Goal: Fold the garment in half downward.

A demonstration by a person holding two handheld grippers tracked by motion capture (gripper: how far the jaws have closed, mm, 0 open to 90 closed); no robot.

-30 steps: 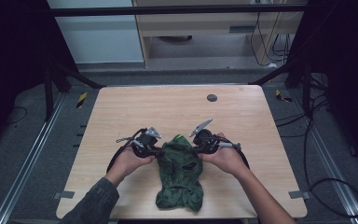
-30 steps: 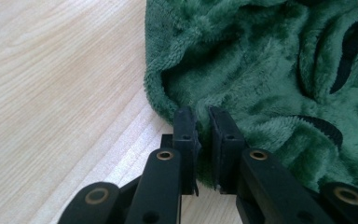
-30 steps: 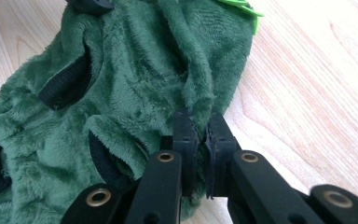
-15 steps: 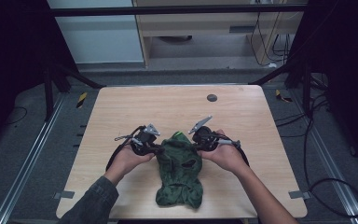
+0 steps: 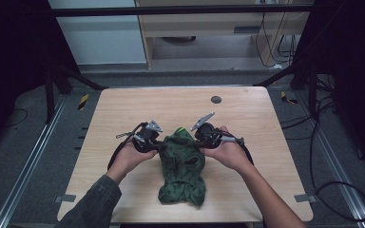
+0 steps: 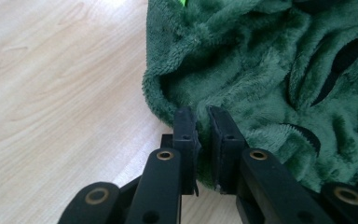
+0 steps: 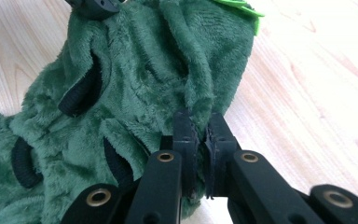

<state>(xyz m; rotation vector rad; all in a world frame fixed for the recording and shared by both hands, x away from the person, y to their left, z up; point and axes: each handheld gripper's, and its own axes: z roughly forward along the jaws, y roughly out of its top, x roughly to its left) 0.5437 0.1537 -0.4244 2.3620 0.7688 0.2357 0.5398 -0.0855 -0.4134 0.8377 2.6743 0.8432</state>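
A dark green fleece garment (image 5: 182, 168) with black-edged openings and a bright green tag lies bunched near the table's front middle. My left gripper (image 5: 160, 147) is at its upper left edge, and in the left gripper view its jaws are shut on a fold of the green garment (image 6: 261, 79) at the left gripper's tips (image 6: 203, 122). My right gripper (image 5: 200, 141) is at the garment's upper right edge. The right gripper's tips (image 7: 200, 125) pinch a ridge of the fleece garment (image 7: 135, 79), with the green tag (image 7: 235, 6) beyond.
The wooden table (image 5: 123, 114) has a small dark round disc (image 5: 216, 99) near its far edge. Black frame posts stand at both sides. Cables (image 5: 332, 190) run on the floor to the right. Bare wood lies beyond and beside the garment.
Both grippers have shifted slightly toward the far side of the table with the garment's top edge held between them. The garment's lower part stays on the table.
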